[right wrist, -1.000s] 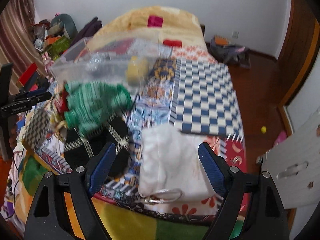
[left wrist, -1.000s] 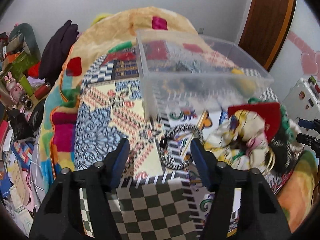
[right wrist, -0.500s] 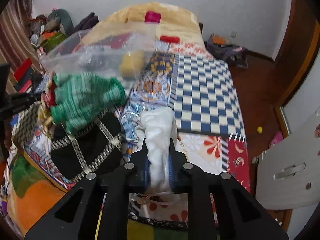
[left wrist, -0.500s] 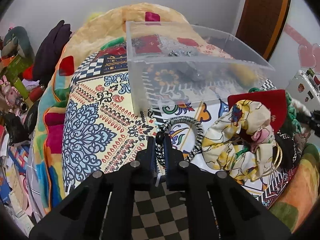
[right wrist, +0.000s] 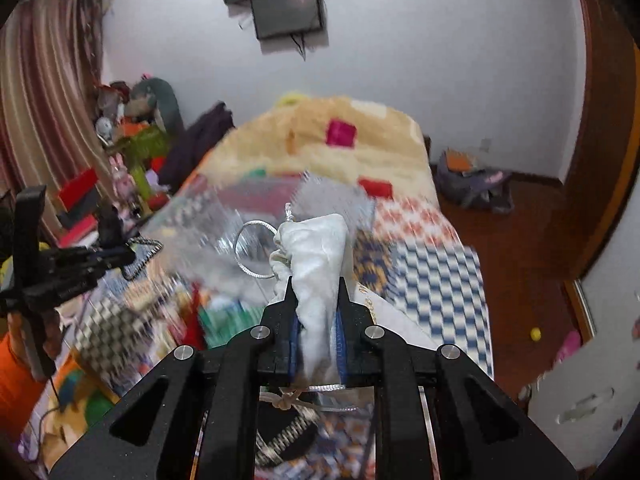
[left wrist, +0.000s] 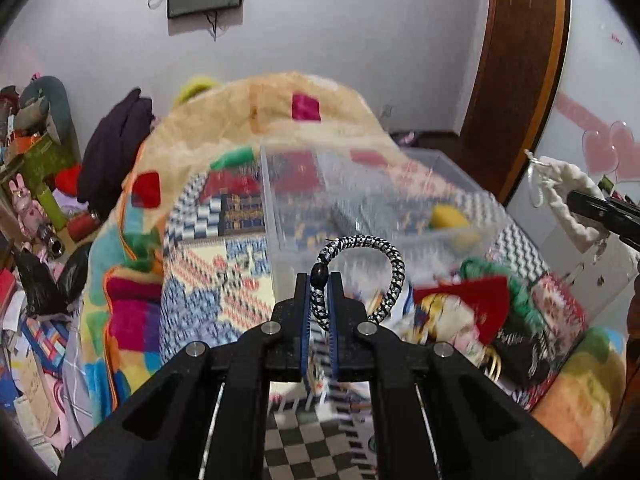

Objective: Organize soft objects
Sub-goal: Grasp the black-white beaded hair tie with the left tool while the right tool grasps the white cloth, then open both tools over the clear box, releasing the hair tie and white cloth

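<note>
My left gripper (left wrist: 319,280) is shut on a black-and-white braided hair tie (left wrist: 362,252) and holds it lifted in front of the clear plastic bin (left wrist: 360,200) on the bed. My right gripper (right wrist: 316,284) is shut on a white cloth pouch (right wrist: 316,248) with a silver ring (right wrist: 250,250), raised above the bed near the bin (right wrist: 224,236). The pouch also shows at the right edge of the left wrist view (left wrist: 568,196). A pile of soft items, a yellow floral scrunchie (left wrist: 444,320), red cloth (left wrist: 476,292) and green knit (left wrist: 520,292), lies right of the bin.
The bed carries a patchwork blanket (left wrist: 192,280) and a blue checkered cloth (right wrist: 436,280). Clutter and toys (left wrist: 36,200) stand at the left. A wooden door (left wrist: 516,60) and a white cabinet (right wrist: 580,400) are at the right. A yellow object (left wrist: 446,216) lies inside the bin.
Both grippers closed on their items, the left on the hair tie and the right on the white pouch, then lifted them off the bed toward the bin.
</note>
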### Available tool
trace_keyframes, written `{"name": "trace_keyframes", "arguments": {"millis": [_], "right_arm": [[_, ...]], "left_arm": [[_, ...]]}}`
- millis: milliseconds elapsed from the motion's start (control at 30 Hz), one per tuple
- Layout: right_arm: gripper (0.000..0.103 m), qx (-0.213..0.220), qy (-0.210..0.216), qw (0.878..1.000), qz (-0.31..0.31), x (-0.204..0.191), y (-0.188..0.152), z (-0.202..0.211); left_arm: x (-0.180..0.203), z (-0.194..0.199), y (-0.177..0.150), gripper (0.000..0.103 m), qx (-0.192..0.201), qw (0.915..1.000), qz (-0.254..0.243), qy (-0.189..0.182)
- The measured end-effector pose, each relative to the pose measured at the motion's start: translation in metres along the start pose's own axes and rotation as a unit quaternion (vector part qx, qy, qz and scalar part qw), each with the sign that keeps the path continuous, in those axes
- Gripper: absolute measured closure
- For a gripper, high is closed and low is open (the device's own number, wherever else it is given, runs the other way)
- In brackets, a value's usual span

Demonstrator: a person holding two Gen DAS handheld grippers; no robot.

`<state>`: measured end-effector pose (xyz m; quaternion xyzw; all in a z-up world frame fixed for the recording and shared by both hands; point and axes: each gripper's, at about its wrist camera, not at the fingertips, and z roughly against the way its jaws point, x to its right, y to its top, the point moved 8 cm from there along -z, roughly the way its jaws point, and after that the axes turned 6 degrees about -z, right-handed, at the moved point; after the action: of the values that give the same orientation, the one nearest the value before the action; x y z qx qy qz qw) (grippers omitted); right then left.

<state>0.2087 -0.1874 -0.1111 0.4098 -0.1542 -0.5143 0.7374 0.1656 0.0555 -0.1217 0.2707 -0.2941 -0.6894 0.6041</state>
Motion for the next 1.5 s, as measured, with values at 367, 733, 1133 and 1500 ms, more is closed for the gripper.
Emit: {"name": "trace_keyframes", "arguments": {"millis": [367,733,1133,1500], "right_arm": [[0.090,0.029,0.035,0.999,0.008,-0.038,0.040,-0.031],[0.090,-0.030,0.030,0.999,-0.003,-0.040,0.039,-0.097],[0.085,-0.109,0.006,0.994,0.015,-0.035,0.010,-0.135],[0.031,-0.046,0.039,0.998,0.014,-0.037,0.026,-0.075]], "left_arm": [[-0.011,-0.008,0.043,0.096,0.028,0.9993,0.025,0.005],[-0.009,-0.061,0.052,0.096,-0.019,0.9996,0.010,0.018],[0.008,-0.098,0.044,0.091,-0.063,0.9977,-0.016,0.019],[0.028,-0.040,0.045,0.051,-0.005,0.9997,-0.020,-0.012]]}}
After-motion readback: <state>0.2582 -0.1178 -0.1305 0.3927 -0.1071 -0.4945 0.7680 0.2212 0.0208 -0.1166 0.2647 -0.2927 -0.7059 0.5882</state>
